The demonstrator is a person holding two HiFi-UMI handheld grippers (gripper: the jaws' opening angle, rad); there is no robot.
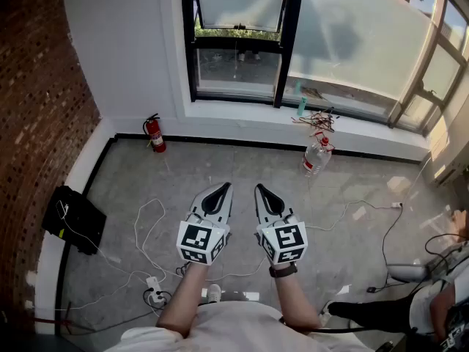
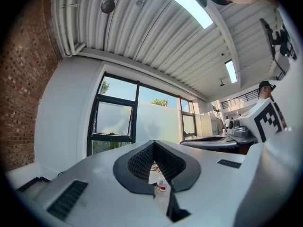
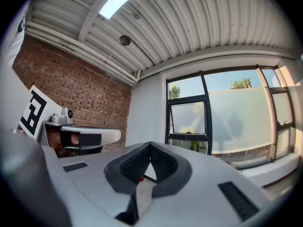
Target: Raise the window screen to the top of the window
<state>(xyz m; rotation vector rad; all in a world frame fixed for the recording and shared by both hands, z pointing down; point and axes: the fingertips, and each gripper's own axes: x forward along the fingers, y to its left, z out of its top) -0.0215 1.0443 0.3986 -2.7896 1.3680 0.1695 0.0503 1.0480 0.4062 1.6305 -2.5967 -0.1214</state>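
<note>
A black-framed window [image 1: 238,39] is set in the far wall, with a tilted-out upper pane [image 2: 112,119] and a lower panel [image 1: 236,72] behind which greenery shows. My left gripper [image 1: 218,194] and right gripper [image 1: 265,193] hang side by side over the floor, well short of the window, both pointing toward it. Each one is shut with nothing between its jaws. In the left gripper view the window stands left of the jaws; in the right gripper view the window [image 3: 189,119] is straight ahead and slightly right. The screen itself I cannot make out as a separate part.
A red fire extinguisher [image 1: 154,133] stands at the wall left of the window. A water bottle [image 1: 316,157] and tangled wires [image 1: 316,120] sit by the sill. Cables and a power strip [image 1: 154,292] lie on the floor. A black bag [image 1: 73,218] lies left. A seated person [image 1: 432,299] is at right.
</note>
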